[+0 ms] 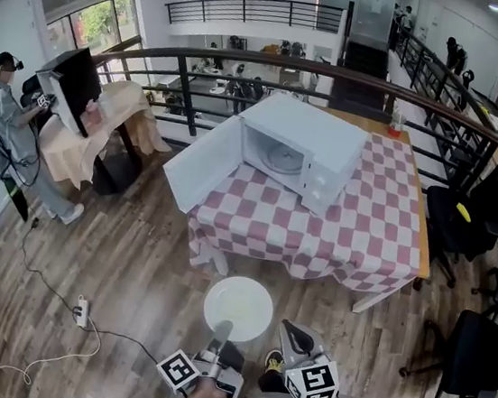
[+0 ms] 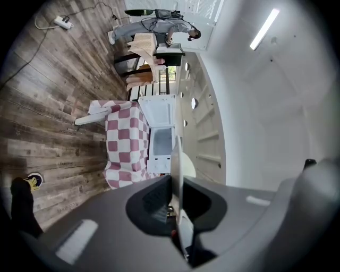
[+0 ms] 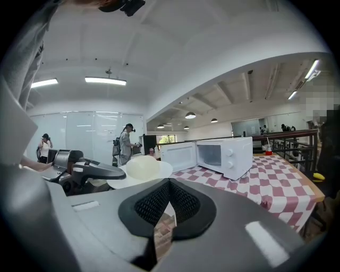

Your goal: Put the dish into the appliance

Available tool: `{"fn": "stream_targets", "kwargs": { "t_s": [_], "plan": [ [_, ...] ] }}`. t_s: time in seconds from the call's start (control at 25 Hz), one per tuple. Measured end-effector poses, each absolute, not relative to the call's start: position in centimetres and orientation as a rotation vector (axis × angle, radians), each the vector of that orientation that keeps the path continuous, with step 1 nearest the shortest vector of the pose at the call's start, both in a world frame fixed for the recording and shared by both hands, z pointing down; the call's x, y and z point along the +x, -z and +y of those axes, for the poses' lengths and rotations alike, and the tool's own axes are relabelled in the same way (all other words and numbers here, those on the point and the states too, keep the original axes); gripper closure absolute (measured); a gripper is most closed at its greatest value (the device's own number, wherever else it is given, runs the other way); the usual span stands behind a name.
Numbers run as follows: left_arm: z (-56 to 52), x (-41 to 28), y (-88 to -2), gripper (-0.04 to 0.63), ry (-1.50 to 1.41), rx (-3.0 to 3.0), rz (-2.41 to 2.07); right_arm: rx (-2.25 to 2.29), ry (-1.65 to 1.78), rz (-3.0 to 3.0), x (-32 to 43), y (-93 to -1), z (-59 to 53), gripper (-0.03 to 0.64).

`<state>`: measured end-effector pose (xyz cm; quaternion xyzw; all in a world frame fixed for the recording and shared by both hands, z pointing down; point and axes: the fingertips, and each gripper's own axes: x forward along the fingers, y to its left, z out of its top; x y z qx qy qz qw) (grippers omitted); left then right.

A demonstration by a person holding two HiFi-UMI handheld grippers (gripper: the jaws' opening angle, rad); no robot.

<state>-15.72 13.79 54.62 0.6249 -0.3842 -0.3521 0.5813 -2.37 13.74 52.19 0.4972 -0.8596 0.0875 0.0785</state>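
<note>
Stiff, light, likely brittle dish (image 1: 237, 309), pinched at its rim by left fingers (image 2: 154, 199); right fingers (image 3: 154, 204) closed, empty. Needs a deep rim bite, kept level into the microwave (image 1: 296, 154).

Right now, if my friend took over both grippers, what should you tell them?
Left gripper: jaws shut on the rim of the white plate, held about level.
Right gripper: jaws shut, empty, beside the plate.
Microwave: on the checked table ahead, door open.
Done: plate is in the grip.
To do: carry it to the microwave, slide it inside, let go.
</note>
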Motion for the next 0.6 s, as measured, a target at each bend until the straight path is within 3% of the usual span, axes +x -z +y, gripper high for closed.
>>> {"fn": "stream_targets", "kwargs": {
  "t_s": [0.6],
  "plan": [
    [4.1,-12.0,-54.2,0.566,0.801,1.459,-0.952,1.464,-0.287,-2.6,1.7,-51.8,3.7,0.617]
  ]
}}
